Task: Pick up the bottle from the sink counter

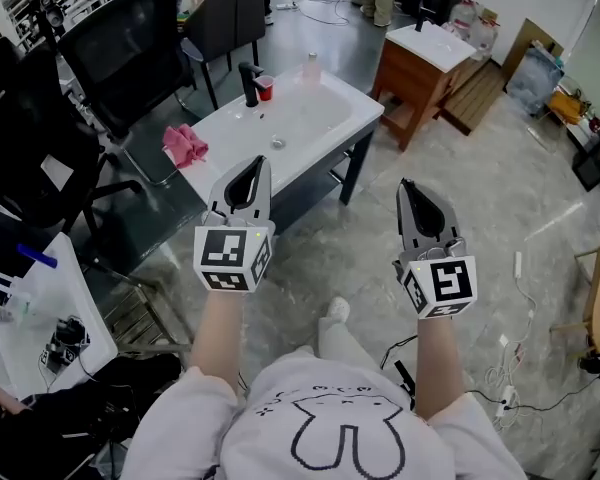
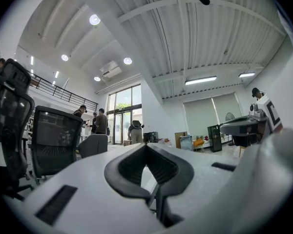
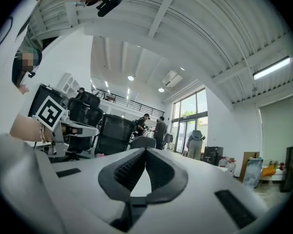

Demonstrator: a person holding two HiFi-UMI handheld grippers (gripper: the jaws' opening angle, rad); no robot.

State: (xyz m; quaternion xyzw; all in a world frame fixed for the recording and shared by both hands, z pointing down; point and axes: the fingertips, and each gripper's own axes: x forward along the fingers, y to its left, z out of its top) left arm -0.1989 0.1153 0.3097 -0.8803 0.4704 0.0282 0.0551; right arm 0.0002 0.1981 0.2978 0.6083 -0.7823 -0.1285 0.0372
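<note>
– Left hand-held gripper (image 1: 261, 168), what state?
– Clenched, jaws pressed together with nothing between them; its own view (image 2: 146, 146) shows the same. It is held in the air, well short of the desk (image 1: 362, 116).
– And the right hand-held gripper (image 1: 406, 185)?
– Also clenched and empty (image 3: 145, 150), raised beside the left one, above the floor.
– Containers?
– A white sink (image 1: 300, 118) is set into the desk; only its drain (image 1: 277, 143) shows in the basin. A red cup (image 1: 265, 89) stands on the rim just beside the black tap (image 1: 250, 83). What is in the cup I cannot tell.
– The bottle?
– The bottle (image 1: 311, 67) stands upright at the desk's far edge, behind the sink and to the right of the cup, apart from it. It looks pale and see-through; it is too small to make out any contents or label. Both grippers are well apart from it.
– Anything else on the desk?
– A crumpled pink cloth (image 1: 185, 145) lies at the left end.
</note>
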